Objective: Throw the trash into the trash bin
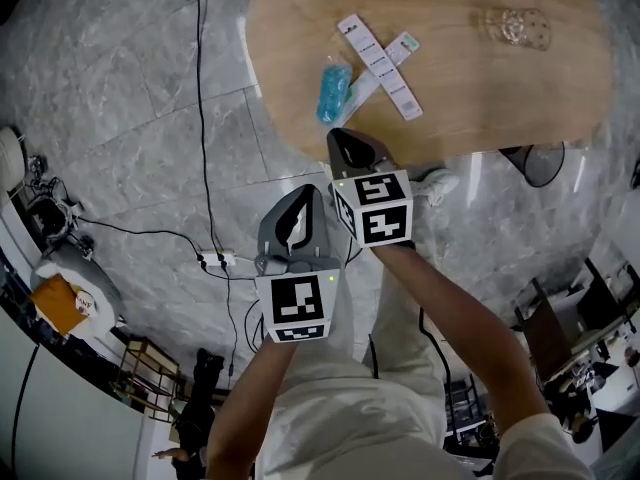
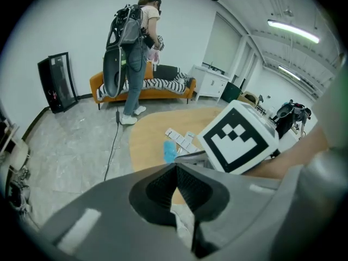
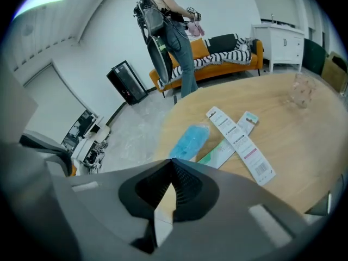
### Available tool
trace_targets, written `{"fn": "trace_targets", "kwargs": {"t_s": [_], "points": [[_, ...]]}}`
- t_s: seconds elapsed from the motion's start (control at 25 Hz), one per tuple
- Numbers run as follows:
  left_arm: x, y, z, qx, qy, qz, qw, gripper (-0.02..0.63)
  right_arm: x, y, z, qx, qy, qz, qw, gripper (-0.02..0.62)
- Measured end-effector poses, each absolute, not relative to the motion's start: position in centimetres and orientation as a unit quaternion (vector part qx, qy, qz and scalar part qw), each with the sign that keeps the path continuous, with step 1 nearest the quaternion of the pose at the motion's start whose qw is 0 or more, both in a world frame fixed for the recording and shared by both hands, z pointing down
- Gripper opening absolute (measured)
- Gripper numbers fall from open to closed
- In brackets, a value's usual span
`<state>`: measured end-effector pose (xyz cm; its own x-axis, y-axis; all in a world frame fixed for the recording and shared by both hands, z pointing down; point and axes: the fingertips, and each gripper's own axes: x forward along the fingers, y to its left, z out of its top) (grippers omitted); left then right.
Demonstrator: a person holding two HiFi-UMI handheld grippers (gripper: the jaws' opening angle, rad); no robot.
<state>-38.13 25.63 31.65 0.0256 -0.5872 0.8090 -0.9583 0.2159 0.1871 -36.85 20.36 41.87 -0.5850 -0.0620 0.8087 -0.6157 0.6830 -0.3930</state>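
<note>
On the round wooden table (image 1: 480, 98) lie a blue packet (image 1: 333, 90), two long white card packs (image 1: 380, 66) crossed over each other, and a clear crumpled cup (image 1: 513, 26). My right gripper (image 1: 338, 133) reaches over the table's near edge and points down. Its jaws are shut, and the tips (image 3: 171, 162) meet on the near end of the blue packet (image 3: 187, 142), which still lies flat. My left gripper (image 1: 310, 193) hangs lower and to the left, off the table and over the floor. It is shut with nothing in it (image 2: 176, 167). No trash bin is plainly in view.
A dark mesh thing (image 1: 545, 163) stands under the table's right edge. A black cable (image 1: 200, 118) and a power strip (image 1: 215, 260) lie on the grey floor at left. A person with a backpack (image 2: 133, 53) stands by an orange sofa (image 2: 147, 88).
</note>
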Motion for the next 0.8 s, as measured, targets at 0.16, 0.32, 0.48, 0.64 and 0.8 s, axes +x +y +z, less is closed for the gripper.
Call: {"fn": "trace_targets", "kwargs": {"t_s": [0.16, 0.32, 0.48, 0.64, 0.8], "points": [[-36.8, 24.8, 31.5, 0.585, -0.665, 0.224, 0.407, 0.001, -35.2, 19.4, 40.1, 0.202, -0.835, 0.332, 0.39, 0.023], [-34.5, 23.6, 31.3, 0.597, -0.655, 0.229, 0.403, 0.001, -32.7, 17.8, 38.5, 0.212, -0.845, 0.319, 0.372, 0.023], [-31.4, 22.3, 30.9, 0.614, -0.64, 0.239, 0.395, 0.001, -29.0, 16.6, 37.5, 0.231, -0.846, 0.319, 0.359, 0.023], [-27.8, 20.5, 30.2, 0.637, -0.62, 0.25, 0.384, 0.001, -24.7, 15.1, 36.9, 0.258, -0.839, 0.325, 0.351, 0.023], [-24.3, 18.7, 29.7, 0.661, -0.595, 0.263, 0.373, 0.001, -20.6, 13.7, 36.5, 0.291, -0.828, 0.335, 0.343, 0.023]]}}
